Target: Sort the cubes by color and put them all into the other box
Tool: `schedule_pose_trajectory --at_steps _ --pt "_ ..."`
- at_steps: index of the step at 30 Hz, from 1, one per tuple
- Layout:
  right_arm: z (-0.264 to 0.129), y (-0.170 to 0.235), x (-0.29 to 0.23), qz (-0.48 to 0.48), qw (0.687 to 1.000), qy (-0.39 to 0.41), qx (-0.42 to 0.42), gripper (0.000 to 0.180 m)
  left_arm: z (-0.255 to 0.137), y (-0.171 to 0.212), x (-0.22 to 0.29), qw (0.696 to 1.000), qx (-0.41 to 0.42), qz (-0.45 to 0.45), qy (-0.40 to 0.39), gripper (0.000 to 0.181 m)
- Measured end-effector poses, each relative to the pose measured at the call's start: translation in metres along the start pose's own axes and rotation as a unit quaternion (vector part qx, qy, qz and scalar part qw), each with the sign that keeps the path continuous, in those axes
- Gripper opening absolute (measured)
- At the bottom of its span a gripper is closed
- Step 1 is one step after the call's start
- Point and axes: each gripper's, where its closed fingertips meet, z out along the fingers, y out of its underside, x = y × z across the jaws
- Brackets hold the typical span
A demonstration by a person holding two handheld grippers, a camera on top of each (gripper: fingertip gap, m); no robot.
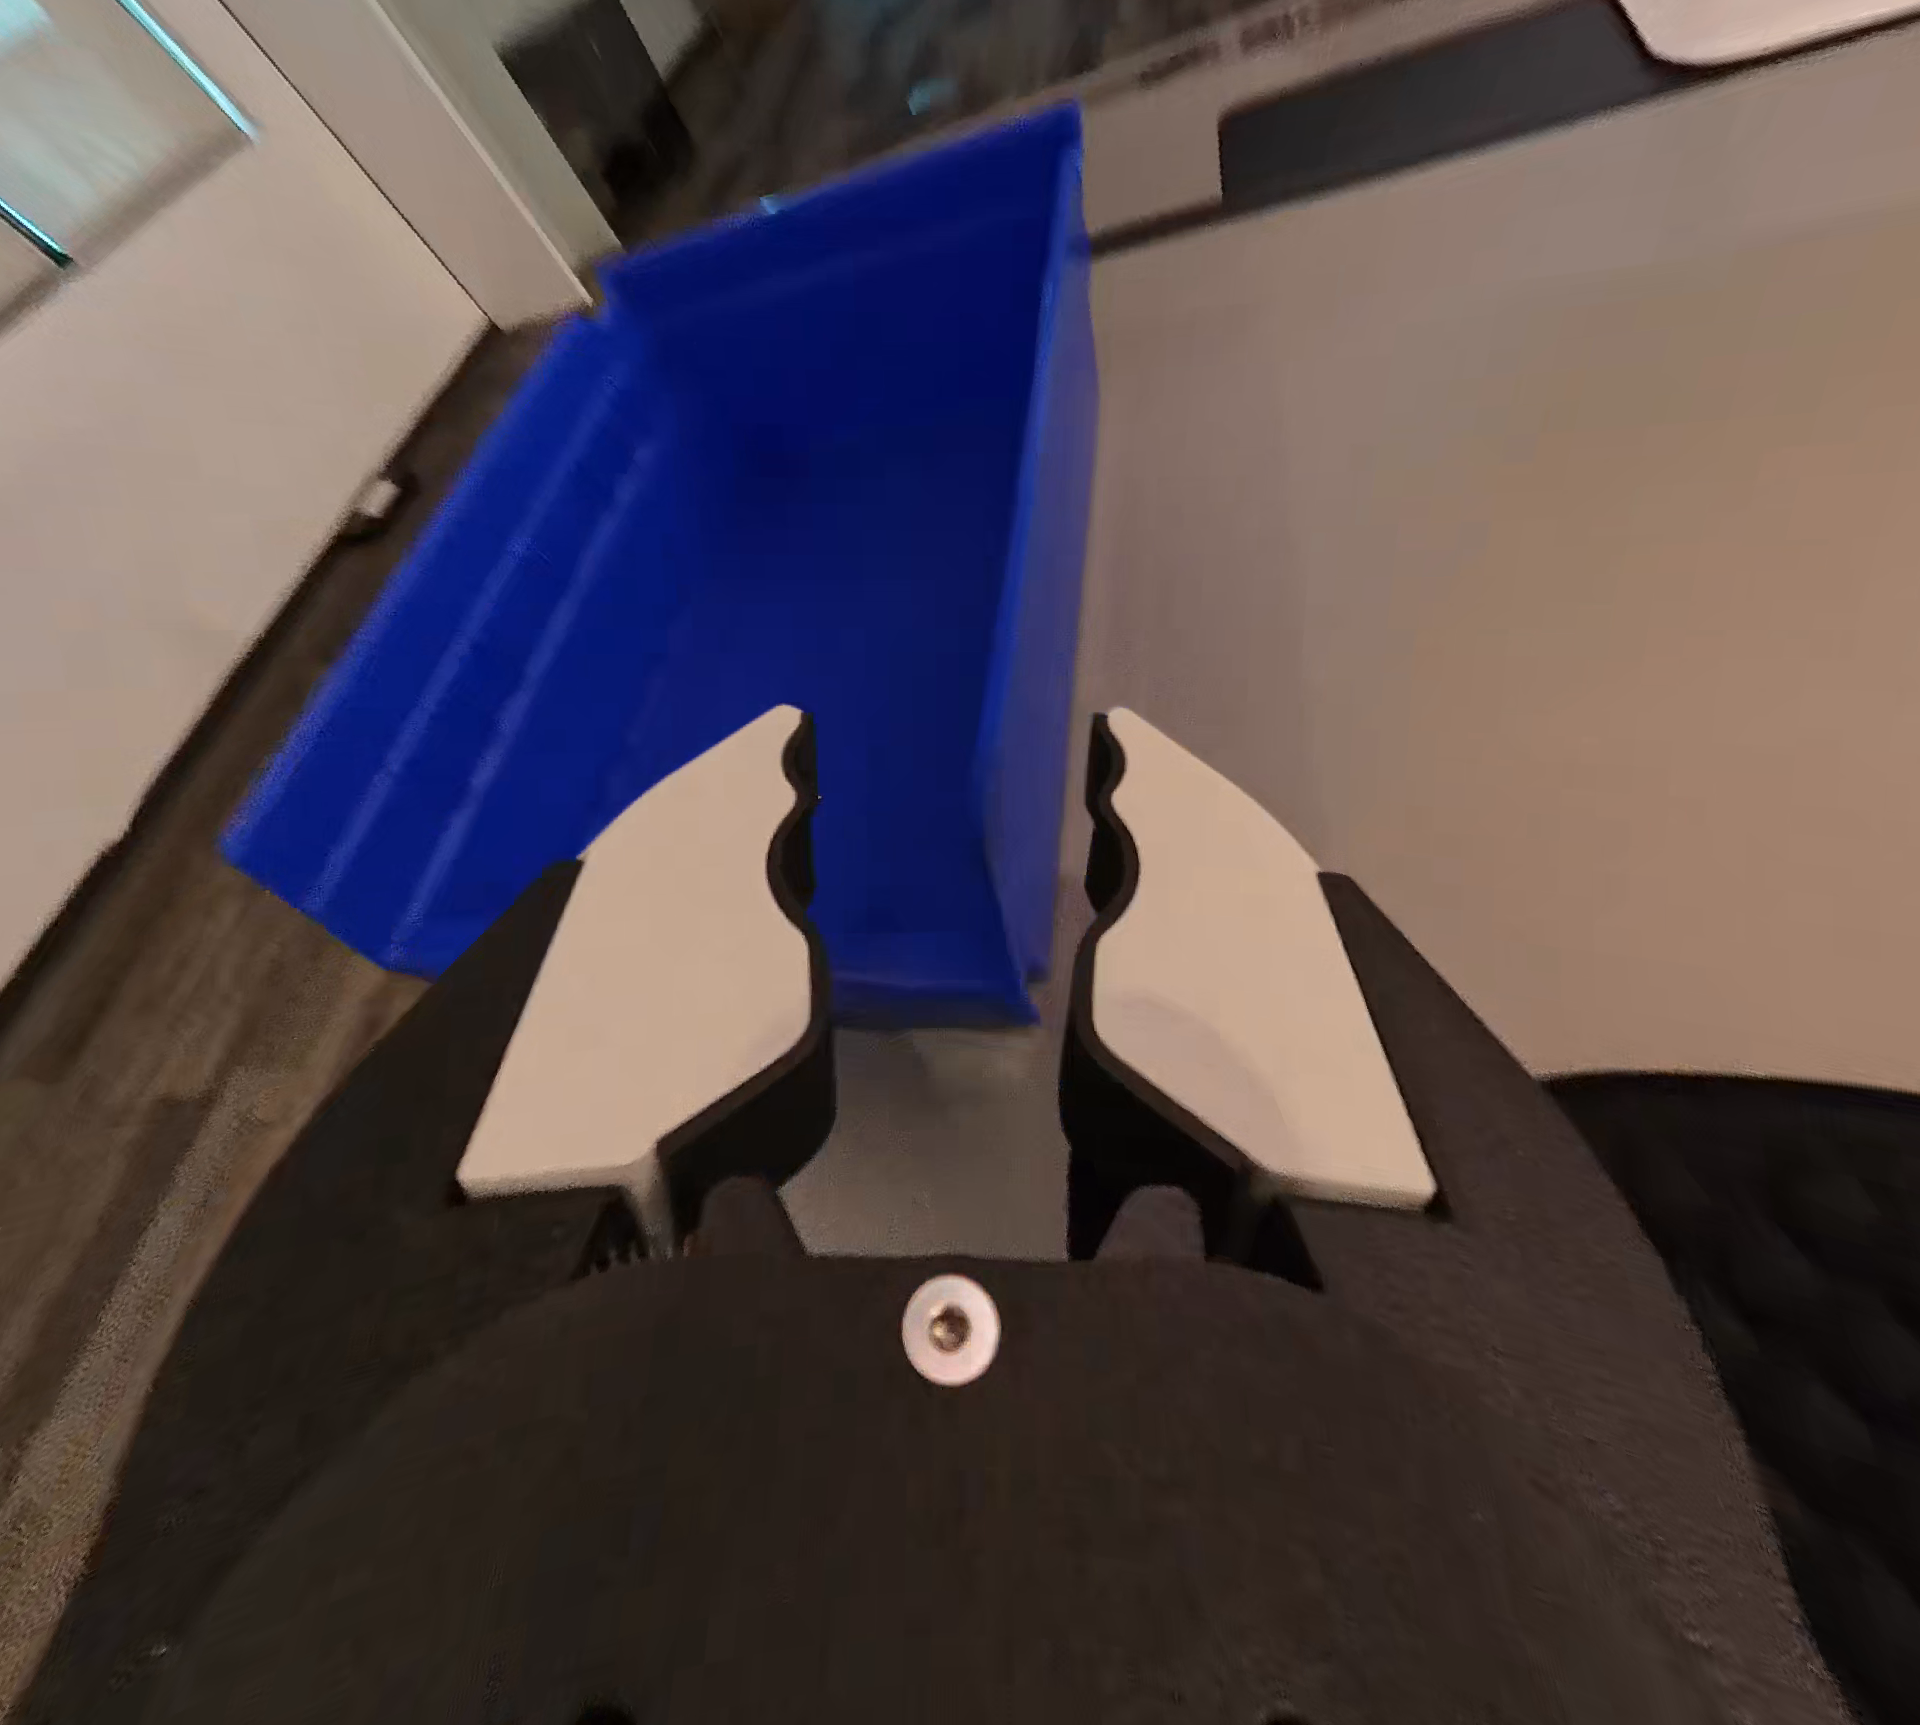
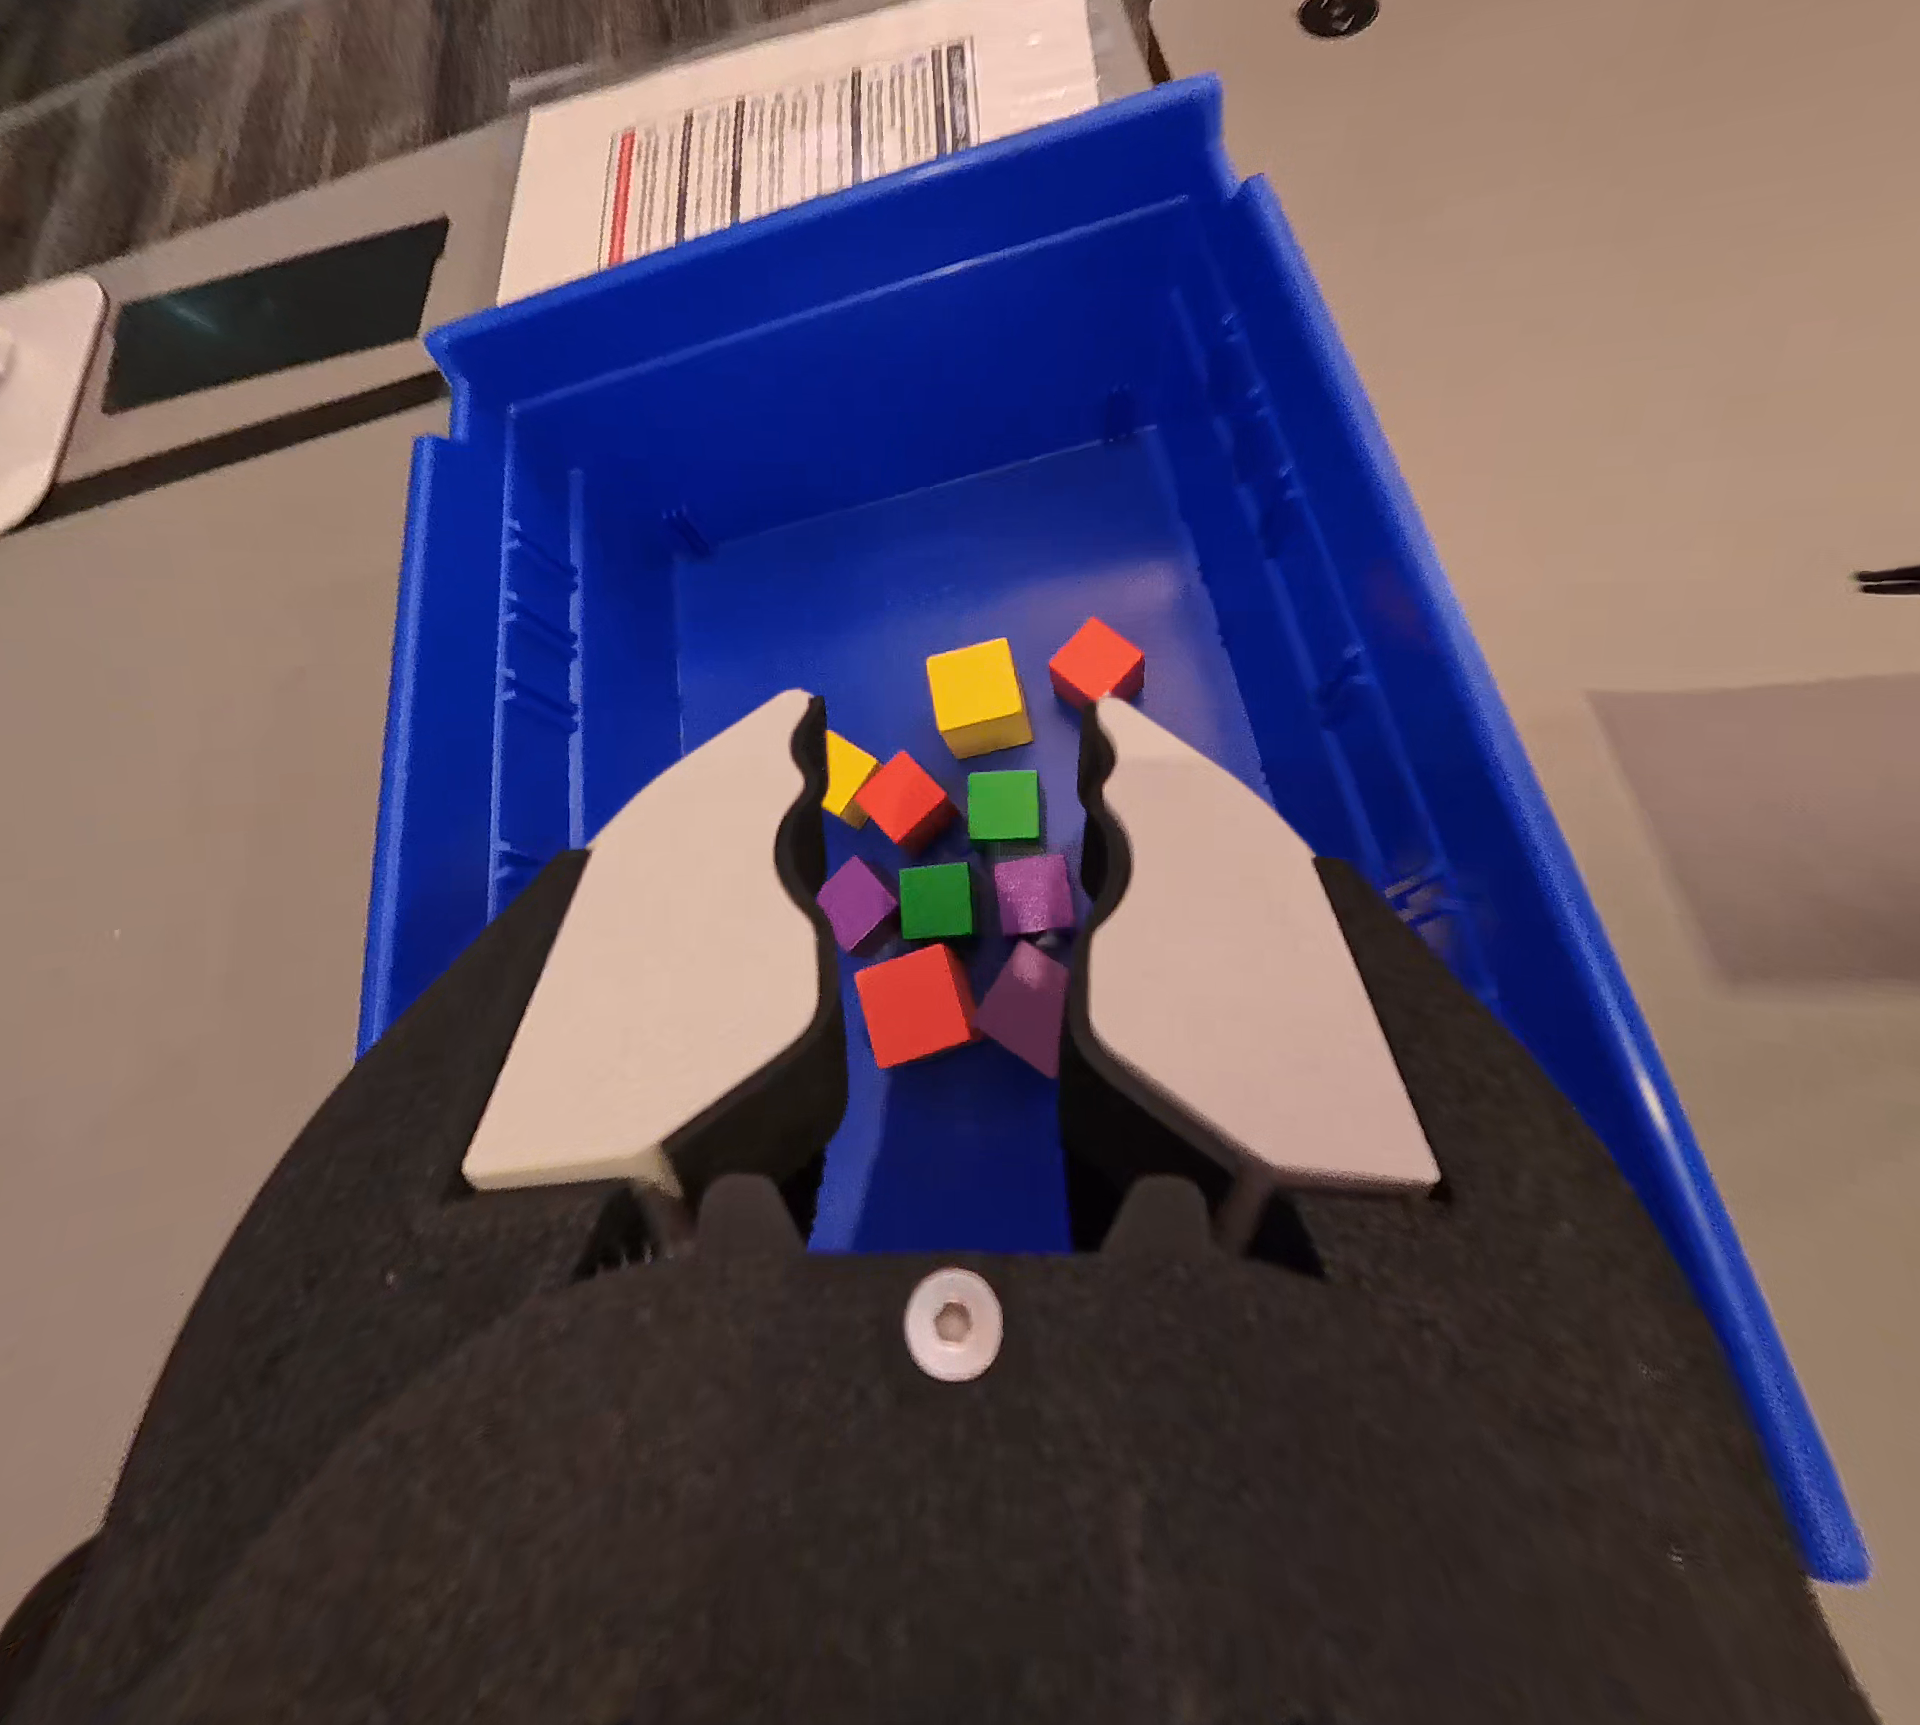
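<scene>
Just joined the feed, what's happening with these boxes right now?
A person is holding two tongs for a cube-sorting job. The right tongs hang open over a blue box holding a loose mix of red, yellow, green and purple cubes, gripping none. The left tongs are open too, aimed at a second blue box on the table; no cubes show in it. Nothing looks moved yet.

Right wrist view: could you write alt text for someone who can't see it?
An open claw hovers over a blue box holding loose cubes: three red, two yellow, two green and three purple. The box sits on a pale table, with a printed sheet beyond it.
</scene>
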Motion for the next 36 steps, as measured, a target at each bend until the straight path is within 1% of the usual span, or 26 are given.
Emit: schedule_pose_trajectory --at_steps 2,4,5,6,7,9,11,15,18,20,24,28,32,36 --pt "0.004 0.005 -0.003 -0.019 1.0 0.006 -0.019 0.046 0.005 0.013 0.009 0.999 -0.025 -0.018 0.018 0.044" --pt "0.008 0.006 -0.007 -0.033 0.999 0.008 -0.029 0.046 0.011 0.022 0.009 0.999 -0.037 -0.024 0.005 0.034" --pt "0.009 0.007 -0.01 -0.039 0.999 0.006 -0.032 0.046 0.015 0.025 0.006 0.999 -0.039 -0.023 -0.009 0.018" --pt "0.01 0.007 -0.014 -0.046 0.998 0.003 -0.034 0.046 0.018 0.025 0.006 0.999 -0.034 -0.025 -0.015 0.008" --pt "0.011 0.007 -0.017 -0.052 0.998 0.0 -0.038 0.045 0.02 0.023 0.009 0.999 -0.028 -0.036 -0.006 0.007" --pt "0.014 0.009 -0.023 -0.069 0.997 -0.006 -0.046 0.045 0.022 0.018 0.022 0.996 -0.03 -0.081 0.036 0.003" --pt "0.017 0.011 -0.026 -0.08 0.995 -0.004 -0.05 0.045 0.024 0.012 0.035 0.993 -0.038 -0.1 0.059 0.003" --pt "0.022 0.015 -0.031 -0.087 0.994 -0.006 -0.063 0.046 0.03 0.002 0.057 0.997 -0.05 -0.052 0.008 0.004" --pt "0.024 0.017 -0.034 -0.097 0.993 -0.003 -0.072 0.046 0.032 -0.009 0.083 0.998 -0.051 -0.036 0.001 0.005" --pt "0.024 0.02 -0.038 -0.106 0.991 -0.007 -0.079 0.045 0.03 -0.013 0.097 0.998 -0.062 -0.008 -0.007 0.006" --pt "0.027 0.02 -0.042 -0.116 0.99 -0.006 -0.085 0.046 0.026 -0.024 0.132 0.998 -0.066 0.012 0.014 0.009" --pt "0.031 0.021 -0.051 -0.13 0.987 -0.014 -0.091 0.045 0.025 -0.037 0.167 0.998 -0.046 0.047 0.02 0.012" --pt "0.034 0.024 -0.059 -0.146 0.984 -0.018 -0.102 0.045 0.022 -0.047 0.198 0.996 -0.039 0.063 0.041 0.013" --pt "0.036 0.028 -0.065 -0.163 0.979 -0.017 -0.119 0.045 0.015 -0.055 0.228 0.993 -0.021 0.098 0.063 0.014"
